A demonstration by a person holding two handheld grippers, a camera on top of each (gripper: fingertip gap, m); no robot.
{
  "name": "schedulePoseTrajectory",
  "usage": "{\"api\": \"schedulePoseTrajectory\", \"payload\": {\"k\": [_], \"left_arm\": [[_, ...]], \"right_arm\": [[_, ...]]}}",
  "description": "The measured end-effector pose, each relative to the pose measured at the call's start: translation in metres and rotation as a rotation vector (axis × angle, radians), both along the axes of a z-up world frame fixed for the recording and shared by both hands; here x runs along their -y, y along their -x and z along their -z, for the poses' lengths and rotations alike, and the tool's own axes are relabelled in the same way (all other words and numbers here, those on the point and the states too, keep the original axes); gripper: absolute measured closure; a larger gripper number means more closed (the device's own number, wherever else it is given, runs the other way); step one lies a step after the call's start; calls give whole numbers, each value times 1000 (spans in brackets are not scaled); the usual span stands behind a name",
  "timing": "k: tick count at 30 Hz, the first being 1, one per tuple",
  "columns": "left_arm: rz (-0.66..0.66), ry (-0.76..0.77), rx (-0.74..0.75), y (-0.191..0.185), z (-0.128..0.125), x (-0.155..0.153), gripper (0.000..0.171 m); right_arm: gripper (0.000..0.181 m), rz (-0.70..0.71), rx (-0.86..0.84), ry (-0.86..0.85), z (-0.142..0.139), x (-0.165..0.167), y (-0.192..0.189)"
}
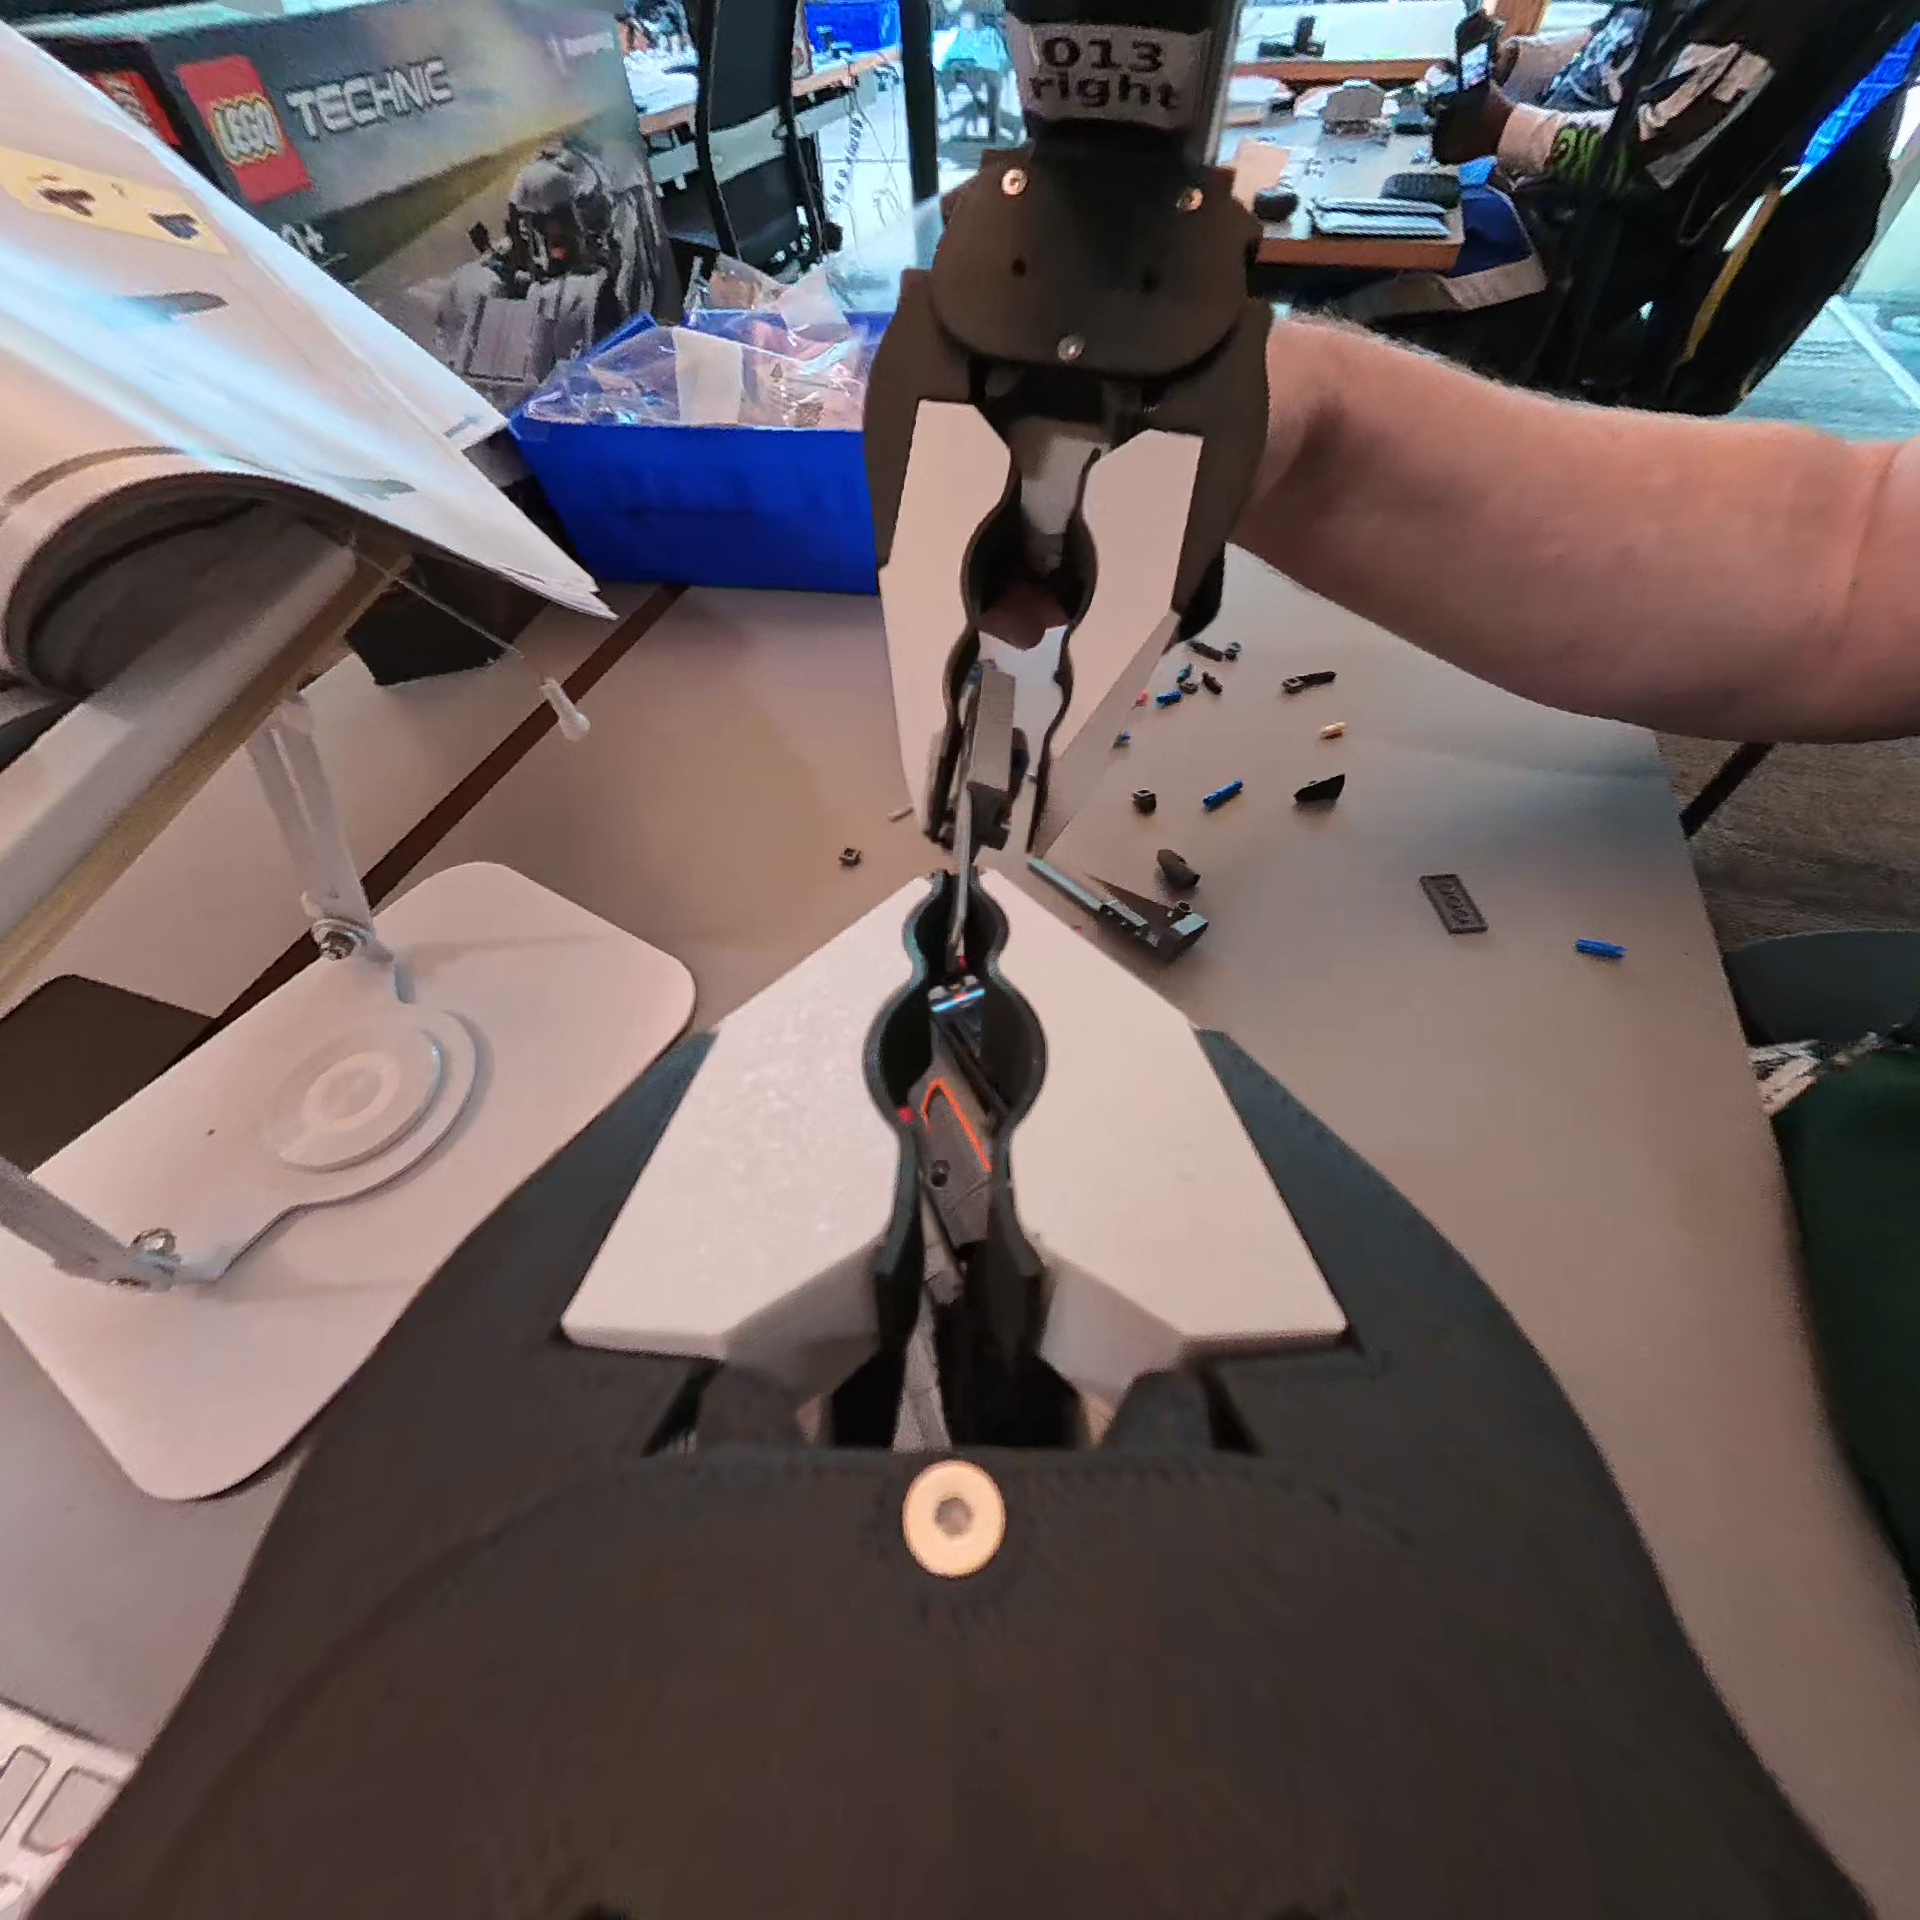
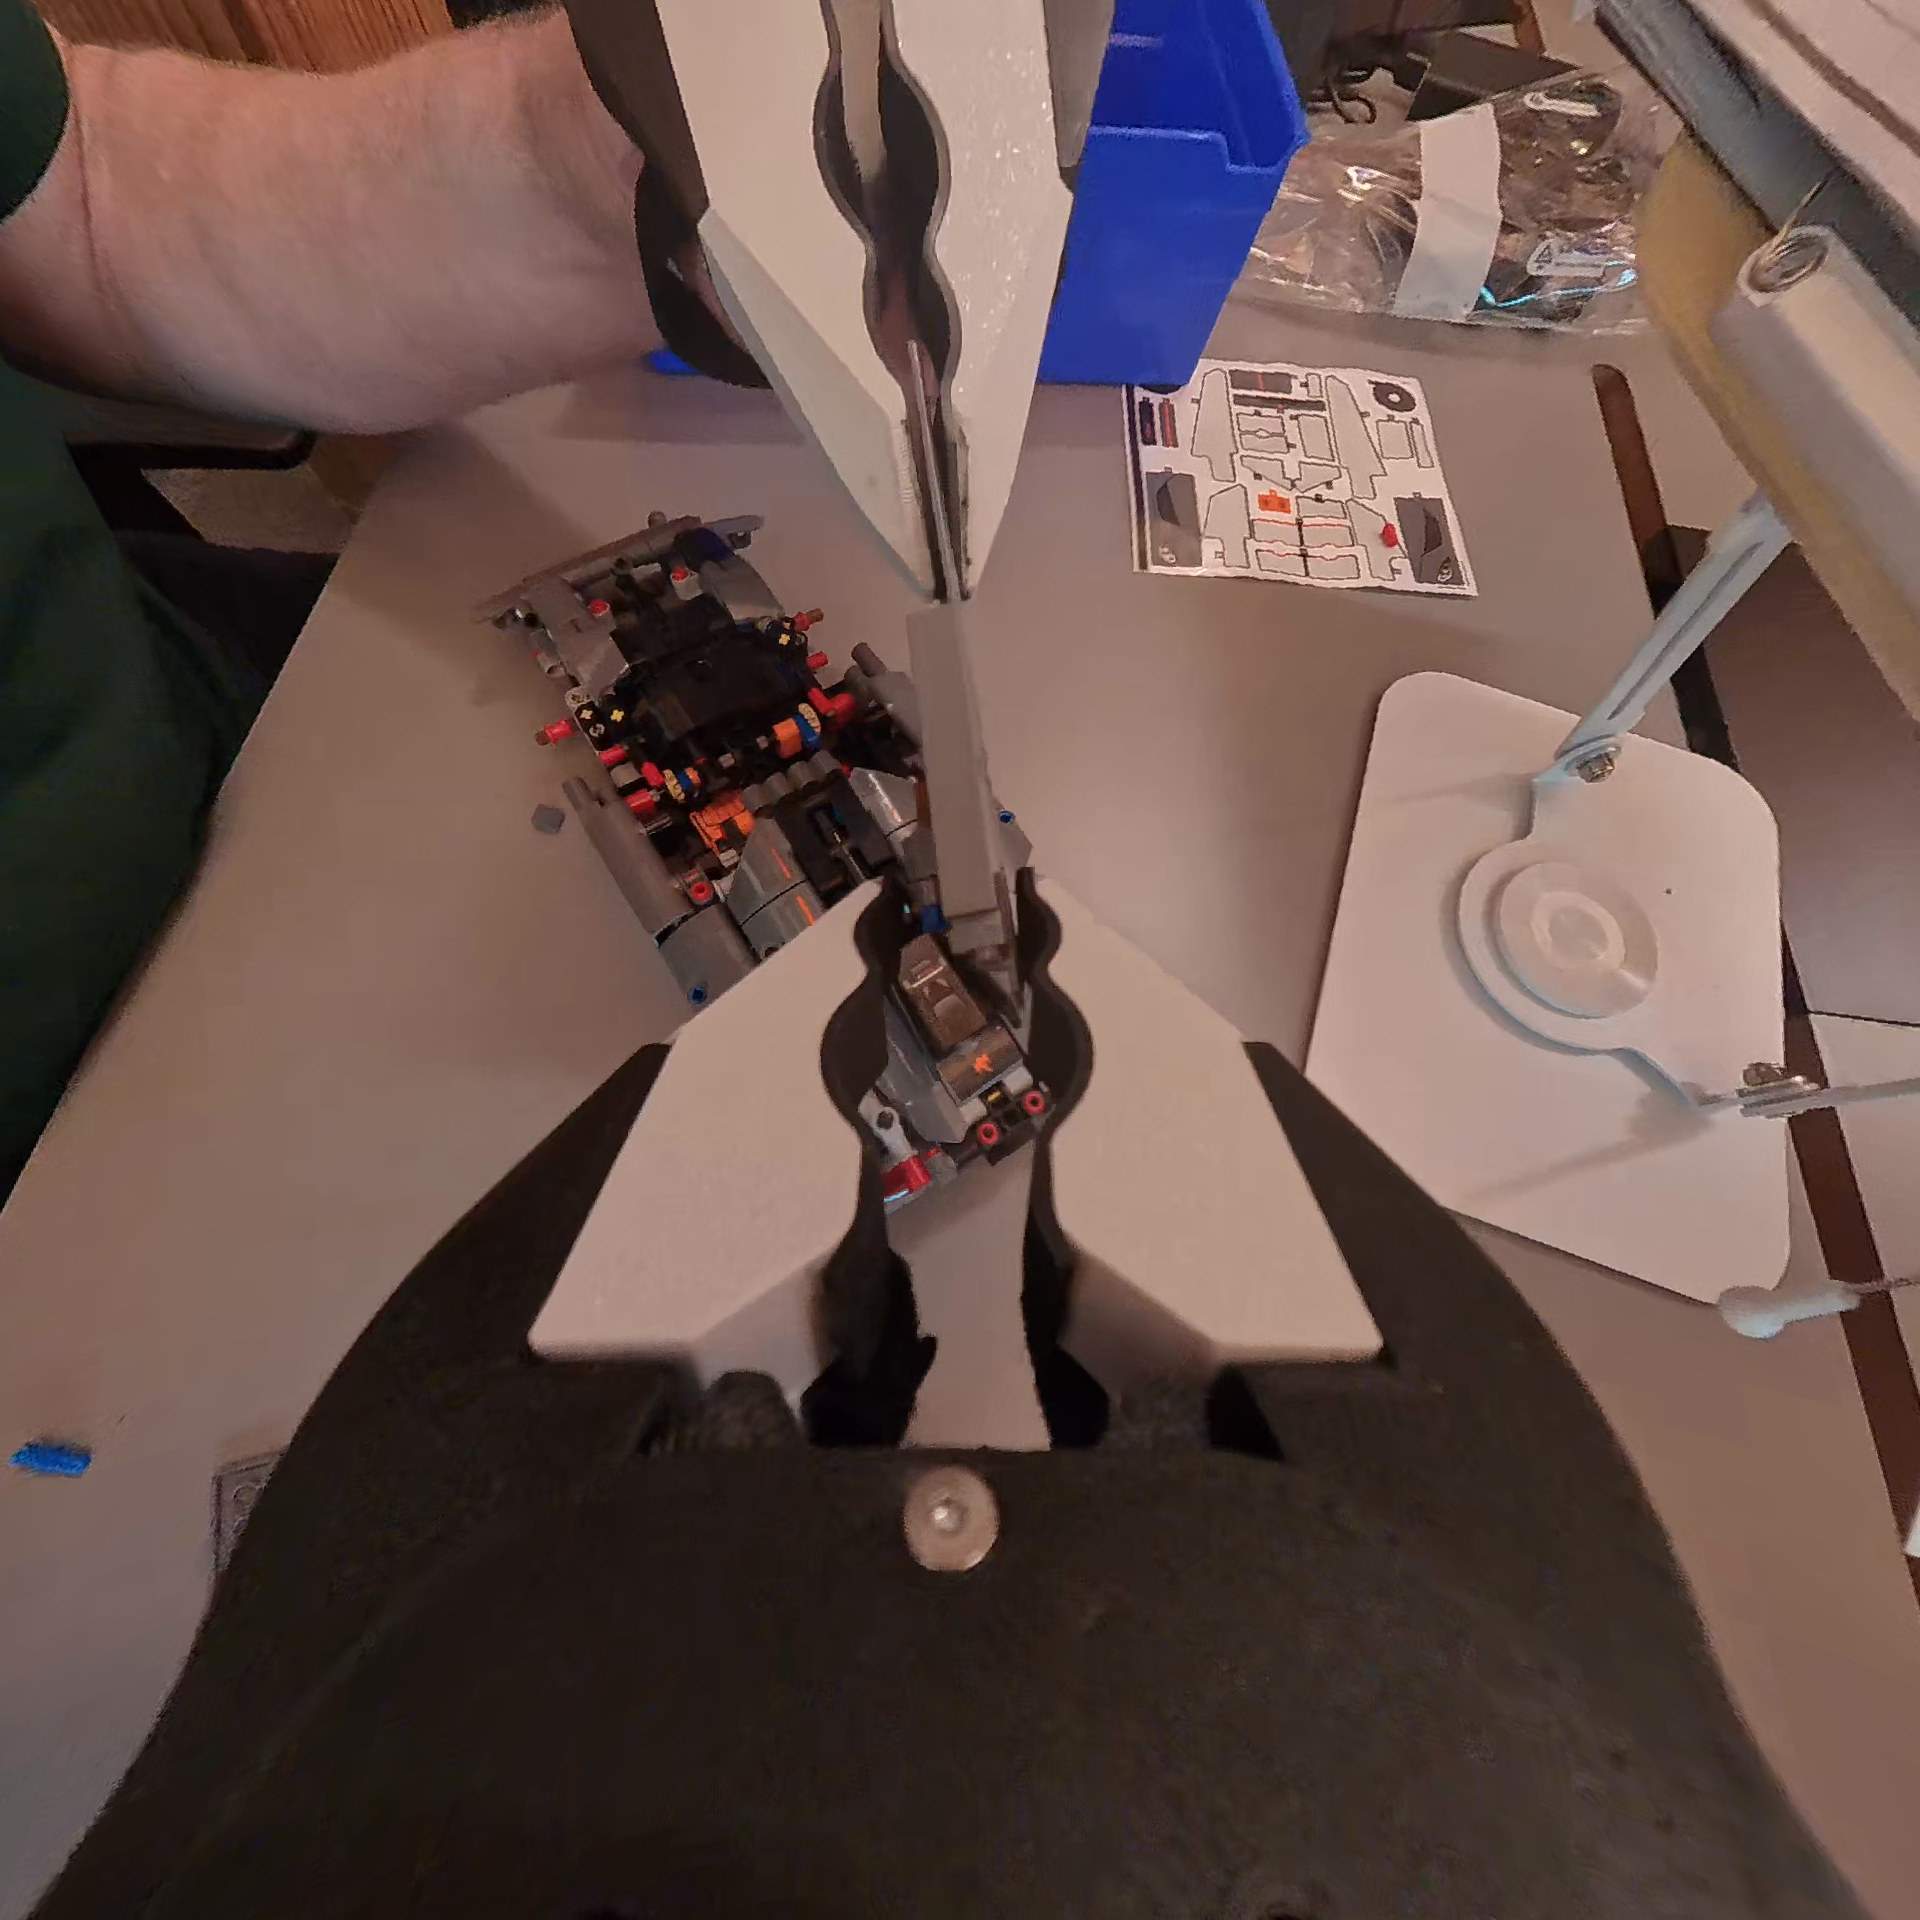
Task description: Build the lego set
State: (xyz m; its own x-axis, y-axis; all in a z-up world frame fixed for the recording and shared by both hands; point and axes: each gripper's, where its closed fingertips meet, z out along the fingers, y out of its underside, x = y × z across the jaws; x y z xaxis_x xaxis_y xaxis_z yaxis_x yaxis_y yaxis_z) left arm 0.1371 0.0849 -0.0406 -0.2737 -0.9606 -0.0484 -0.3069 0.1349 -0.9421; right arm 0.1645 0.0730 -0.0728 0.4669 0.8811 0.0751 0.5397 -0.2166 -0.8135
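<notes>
Nearest the lens in the left wrist view, the left gripper [image 1: 956, 894] has its white fingers [image 1: 790, 1132] closed on a thin grey panel [image 1: 971, 831], edge-on to that camera. Opposite, the right gripper [image 1: 987, 831] meets it tip to tip above the desk [image 1: 727, 727]; its fingers [image 1: 935, 540] grip the other end of the same grey piece. In the right wrist view, the right gripper [image 2: 951, 904] holds the panel [image 2: 951, 748], which runs between its tips and those of the left gripper [image 2: 940, 592]. A person's forearm [image 1: 1558, 561] extends behind the right gripper.

Partly built lego model [image 2: 707, 769], grey and black with red and orange pins, lies on the desk [image 2: 312, 1143] under and beside the grippers. Loose pieces [image 1: 1226, 795], black and blue, are scattered well apart on the desk at right, among them a dark flat plate [image 1: 1452, 904]. Sticker sheet [image 2: 1304, 478] lies flat near a blue bin [image 2: 1164, 229]. Plastic bags [image 2: 1455, 208] rest beside the bin. An open booklet [image 1: 208, 343] sits on a white stand [image 1: 343, 1132]; the set box [image 1: 416, 177] stands behind it.
</notes>
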Motion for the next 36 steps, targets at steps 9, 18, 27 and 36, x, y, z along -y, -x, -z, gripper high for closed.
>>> {"api": "schedulePoseTrajectory", "payload": {"k": [9, 18, 27, 36], "left_arm": [[-33, -16, -49, 1, 7, -11, 171], [-64, 18, -108, -2, 28, -31, 171], [-86, 86, -261, -10, 83, -53, 162], [-36, 145, -339, -9, 109, -49, 158]], "right_arm": [[170, 3, 16, -74, -19, -7, -10], [175, -17, 62, -25, -4, -29, -13], [175, -50, 145, 90, 40, -60, -23], [175, -149, 207, 207, 65, -62, -23]]}}
